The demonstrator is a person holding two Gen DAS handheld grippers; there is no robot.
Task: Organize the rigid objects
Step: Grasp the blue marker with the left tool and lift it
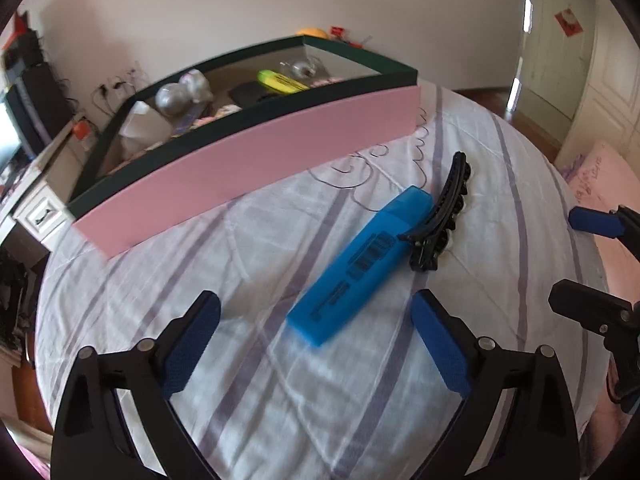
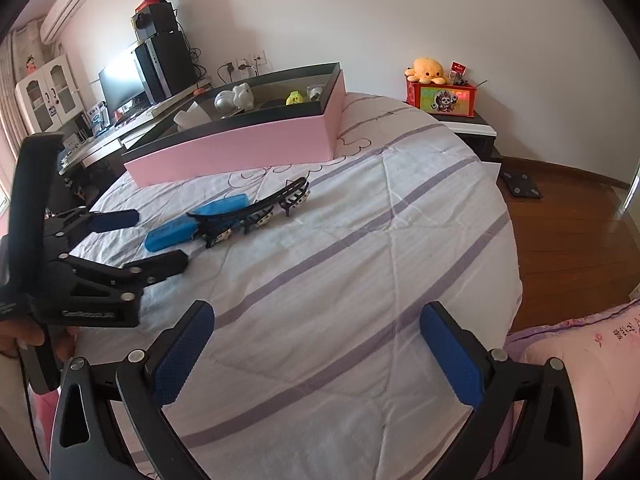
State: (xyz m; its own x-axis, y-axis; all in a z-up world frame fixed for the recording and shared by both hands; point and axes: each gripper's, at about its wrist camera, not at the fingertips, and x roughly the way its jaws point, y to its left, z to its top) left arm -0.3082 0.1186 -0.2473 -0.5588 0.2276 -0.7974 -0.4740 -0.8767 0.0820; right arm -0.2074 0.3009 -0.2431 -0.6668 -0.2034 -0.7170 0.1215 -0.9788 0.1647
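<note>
A blue marker point(image 1: 360, 266) lies on the bed point(image 1: 280, 400) straight ahead of the left gripper point(image 1: 316, 340), its long axis slanting up-right toward the pink box point(image 1: 256, 160); jaws wide, empty; the right gripper point(image 2: 316, 354), equally wide and empty, sits farther off; its view shows the hair clip point(image 2: 256, 210) touching the marker's right side.

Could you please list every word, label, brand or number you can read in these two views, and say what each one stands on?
None can be read with confidence.
Blue highlighter: black print along its body, too blurred to read.
Yellow highlighter in the pink box: dark print, too small.
Pink pillow: embroidered writing, cut off and distorted.
Red box on the nightstand: a cartoon picture, no legible text.
</note>
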